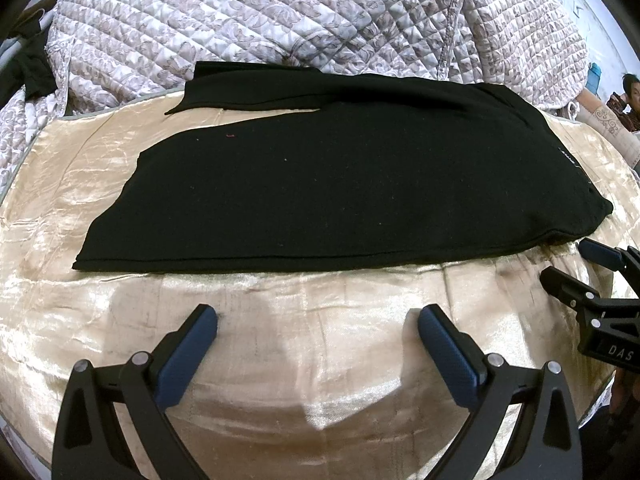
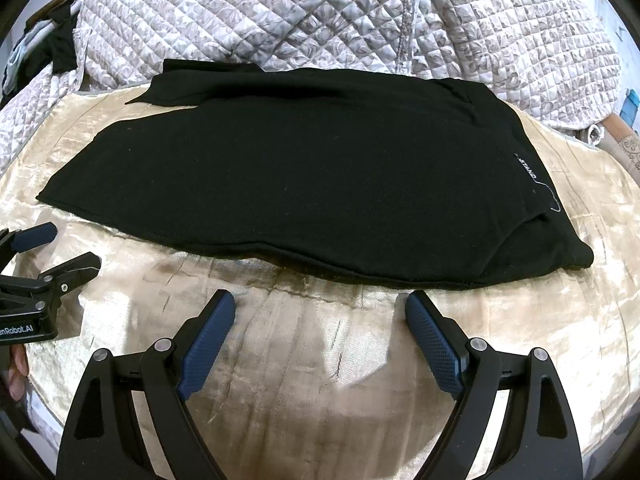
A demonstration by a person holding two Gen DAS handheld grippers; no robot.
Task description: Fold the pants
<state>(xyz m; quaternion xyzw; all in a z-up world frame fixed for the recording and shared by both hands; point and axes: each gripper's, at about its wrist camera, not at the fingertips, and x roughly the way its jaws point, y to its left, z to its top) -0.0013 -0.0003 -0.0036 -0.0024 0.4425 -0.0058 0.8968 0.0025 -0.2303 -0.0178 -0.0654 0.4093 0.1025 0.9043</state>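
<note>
Black pants (image 1: 320, 184) lie flat on a shiny beige sheet (image 1: 280, 340), waistband with a small label to the right, legs running left. They also show in the right wrist view (image 2: 300, 176). My left gripper (image 1: 318, 316) is open and empty, a little short of the pants' near edge. My right gripper (image 2: 320, 304) is open and empty, close to the near edge by the waist end. The right gripper shows at the right of the left wrist view (image 1: 568, 260); the left gripper shows at the left of the right wrist view (image 2: 64, 248).
A quilted floral blanket (image 1: 320, 20) is heaped behind the pants. Dark clothes (image 1: 32, 64) lie at the far left. A person (image 1: 628, 96) sits at the far right. The beige sheet (image 2: 320, 380) spreads in front of the pants.
</note>
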